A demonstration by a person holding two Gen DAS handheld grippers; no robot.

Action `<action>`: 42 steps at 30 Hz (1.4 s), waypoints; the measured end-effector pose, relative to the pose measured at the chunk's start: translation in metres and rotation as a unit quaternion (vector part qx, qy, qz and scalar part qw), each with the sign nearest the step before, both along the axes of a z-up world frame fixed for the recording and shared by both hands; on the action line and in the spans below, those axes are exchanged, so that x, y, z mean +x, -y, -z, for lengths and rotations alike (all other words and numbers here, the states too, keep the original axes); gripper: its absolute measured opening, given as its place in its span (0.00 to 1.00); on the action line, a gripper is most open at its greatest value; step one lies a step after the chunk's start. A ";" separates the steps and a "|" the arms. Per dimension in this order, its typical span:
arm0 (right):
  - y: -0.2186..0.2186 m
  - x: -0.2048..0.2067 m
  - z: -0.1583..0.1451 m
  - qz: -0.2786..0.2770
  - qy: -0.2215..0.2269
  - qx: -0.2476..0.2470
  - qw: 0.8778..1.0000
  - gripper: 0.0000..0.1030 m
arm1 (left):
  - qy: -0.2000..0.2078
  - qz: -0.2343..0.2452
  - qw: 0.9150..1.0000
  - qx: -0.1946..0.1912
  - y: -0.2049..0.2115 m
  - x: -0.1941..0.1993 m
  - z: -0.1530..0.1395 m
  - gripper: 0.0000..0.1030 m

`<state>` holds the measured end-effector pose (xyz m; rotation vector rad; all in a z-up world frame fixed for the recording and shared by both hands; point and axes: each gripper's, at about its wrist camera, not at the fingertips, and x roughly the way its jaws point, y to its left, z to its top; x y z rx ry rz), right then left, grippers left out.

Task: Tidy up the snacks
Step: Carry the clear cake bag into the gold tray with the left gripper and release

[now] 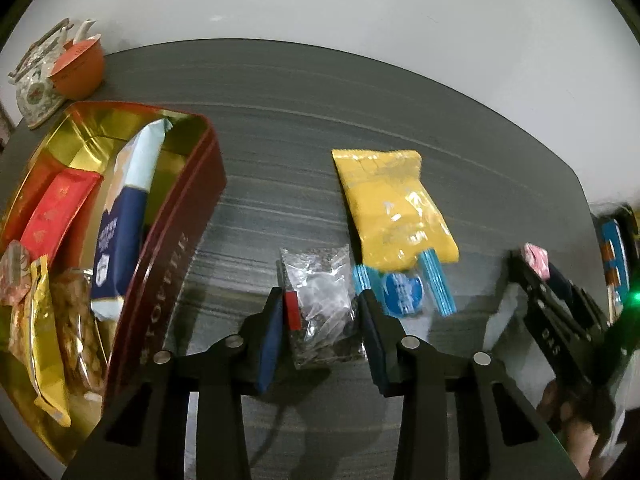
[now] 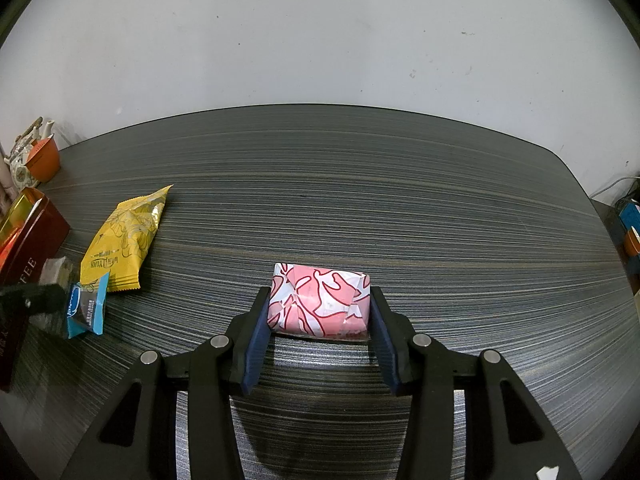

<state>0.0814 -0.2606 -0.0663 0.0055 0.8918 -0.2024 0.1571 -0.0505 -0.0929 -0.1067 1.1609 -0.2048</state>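
Observation:
My left gripper (image 1: 322, 300) is open around a clear packet of dark snack (image 1: 320, 300) lying on the dark table; the jaws stand apart from its sides. A blue packet (image 1: 404, 288) and a yellow packet (image 1: 394, 204) lie just right of it. My right gripper (image 2: 318, 300) holds a pink and white wrapped snack (image 2: 320, 300) between its pads, just above the table. It shows at the right of the left wrist view (image 1: 536, 260). A dark red tin (image 1: 176, 248) at the left holds several packets.
A patterned teapot (image 1: 36, 80) and an orange cup (image 1: 78, 70) stand behind the tin at the far left. The table's far edge meets a white wall. The yellow packet (image 2: 124, 240) and blue packet (image 2: 86, 308) lie left of my right gripper.

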 end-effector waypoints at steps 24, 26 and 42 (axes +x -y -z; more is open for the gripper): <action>0.000 0.000 0.000 0.000 0.000 -0.001 1.000 0.42 | 0.085 0.038 0.995 0.035 -0.055 -0.065 -0.094 0.37; 0.000 0.000 0.000 0.000 0.000 -0.001 1.000 0.42 | 0.092 0.032 0.994 0.047 -0.066 -0.066 -0.099 0.37; 0.000 0.000 0.001 0.001 0.000 -0.003 1.000 0.42 | 0.098 -0.035 0.990 0.098 -0.151 -0.043 -0.089 0.37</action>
